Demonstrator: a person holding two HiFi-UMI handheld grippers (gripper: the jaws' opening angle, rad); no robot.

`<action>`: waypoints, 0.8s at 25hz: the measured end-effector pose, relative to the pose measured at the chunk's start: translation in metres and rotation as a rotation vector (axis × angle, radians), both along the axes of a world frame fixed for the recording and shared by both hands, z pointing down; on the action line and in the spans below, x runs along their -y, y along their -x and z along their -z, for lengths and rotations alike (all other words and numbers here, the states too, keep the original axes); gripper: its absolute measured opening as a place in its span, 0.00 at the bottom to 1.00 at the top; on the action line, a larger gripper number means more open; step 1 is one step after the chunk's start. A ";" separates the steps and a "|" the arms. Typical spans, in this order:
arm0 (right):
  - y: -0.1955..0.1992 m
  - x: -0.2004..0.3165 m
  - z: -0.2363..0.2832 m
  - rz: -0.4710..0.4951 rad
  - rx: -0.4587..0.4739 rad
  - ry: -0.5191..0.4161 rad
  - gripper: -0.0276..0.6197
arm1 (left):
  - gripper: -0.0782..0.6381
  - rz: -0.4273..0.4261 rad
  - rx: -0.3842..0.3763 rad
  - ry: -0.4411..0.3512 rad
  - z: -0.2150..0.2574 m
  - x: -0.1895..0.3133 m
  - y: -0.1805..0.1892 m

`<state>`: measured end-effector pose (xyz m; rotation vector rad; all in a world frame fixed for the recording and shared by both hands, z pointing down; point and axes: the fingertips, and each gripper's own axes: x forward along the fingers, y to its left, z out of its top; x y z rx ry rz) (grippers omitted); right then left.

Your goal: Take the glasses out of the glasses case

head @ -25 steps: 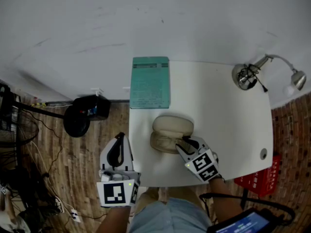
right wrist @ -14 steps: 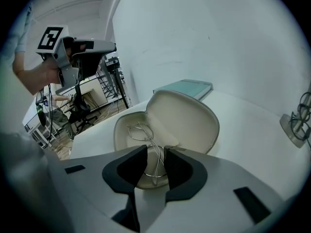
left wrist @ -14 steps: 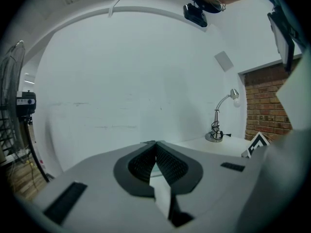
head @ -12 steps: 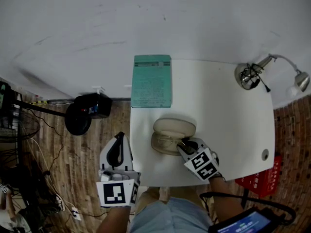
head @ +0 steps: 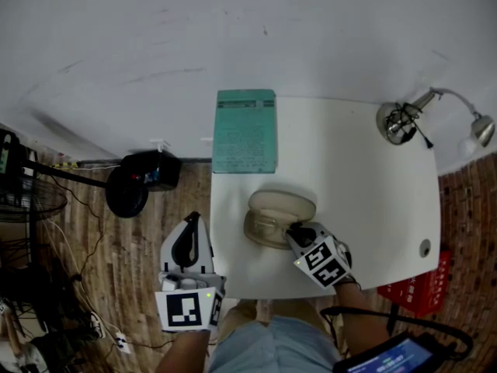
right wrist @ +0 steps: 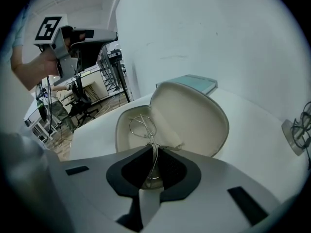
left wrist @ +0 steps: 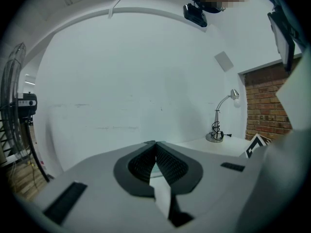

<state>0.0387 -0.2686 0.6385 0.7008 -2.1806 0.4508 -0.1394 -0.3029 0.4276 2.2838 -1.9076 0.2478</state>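
Observation:
A beige glasses case (head: 273,212) lies open near the white table's (head: 365,185) front edge, its lid (right wrist: 194,115) tipped back. Thin wire-framed glasses (right wrist: 142,126) lie in the case's lower half. My right gripper (head: 294,232) points steeply down into the case at its right end. Its jaws are closing, and in the right gripper view (right wrist: 154,152) the wire frame runs between them and is pinched at the tips. My left gripper (head: 191,222) hangs off the table's left side over the floor, jaws shut (left wrist: 155,143) with nothing in them.
A teal book (head: 245,130) lies at the table's back left corner, just behind the case. A desk lamp (head: 400,121) stands at the back right. On the wooden floor to the left are a black device (head: 144,179) and cables; a red crate (head: 408,290) sits at the right.
The right gripper has tipped a little further down into the case and its jaws look narrower. The left gripper has kept still.

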 end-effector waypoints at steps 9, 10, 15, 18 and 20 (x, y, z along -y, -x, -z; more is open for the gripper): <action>0.003 0.004 0.007 -0.011 0.012 -0.036 0.11 | 0.12 0.002 0.003 -0.005 0.003 -0.001 0.003; 0.004 0.004 0.008 -0.014 0.015 -0.042 0.11 | 0.12 0.003 0.003 -0.006 0.004 -0.001 0.003; 0.005 0.010 0.015 -0.030 0.033 -0.062 0.11 | 0.12 0.002 0.006 -0.011 0.005 -0.001 0.004; 0.005 0.014 0.020 -0.038 0.035 -0.080 0.11 | 0.12 0.004 0.006 -0.014 0.006 0.000 0.006; 0.005 0.016 0.023 -0.043 0.034 -0.093 0.11 | 0.12 0.004 0.006 -0.015 0.007 0.000 0.006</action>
